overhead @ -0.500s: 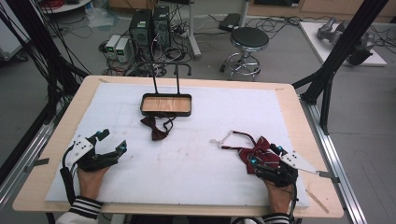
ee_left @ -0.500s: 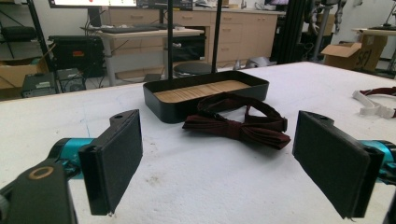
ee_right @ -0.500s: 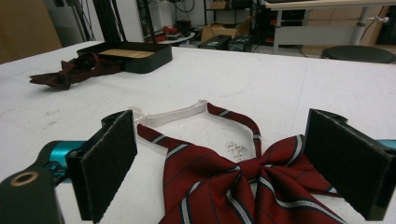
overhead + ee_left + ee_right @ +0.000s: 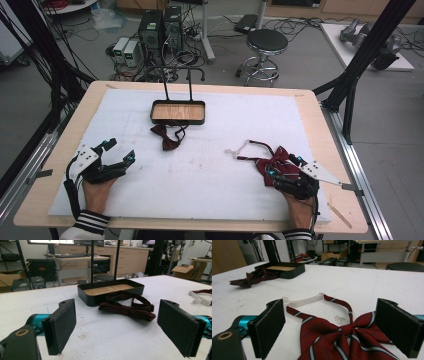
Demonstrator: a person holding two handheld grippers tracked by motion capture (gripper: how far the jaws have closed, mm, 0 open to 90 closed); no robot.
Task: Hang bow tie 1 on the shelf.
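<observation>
A dark maroon bow tie (image 4: 169, 136) (image 4: 130, 307) (image 4: 252, 277) lies on the white mat just in front of a black tray with a wooden floor (image 4: 178, 119) (image 4: 87, 297) (image 4: 289, 272). A red striped bow tie (image 4: 277, 162) (image 4: 337, 340) with a white strap (image 4: 240, 149) (image 4: 304, 300) lies at the front right. My right gripper (image 4: 285, 167) (image 4: 334, 330) is open, its jaws on either side of the striped tie's knot. My left gripper (image 4: 120, 151) (image 4: 125, 332) is open at the front left, pointed at the maroon tie, nothing between its jaws.
Two thin black posts (image 4: 165, 82) rise behind the tray. The white mat (image 4: 210, 175) covers most of the wooden table (image 4: 310, 107). A stool (image 4: 266, 42), computer cases (image 4: 160, 25) and cables stand on the floor beyond the far edge.
The right gripper has moved slightly forward over the striped bow tie. The left gripper has barely moved.
</observation>
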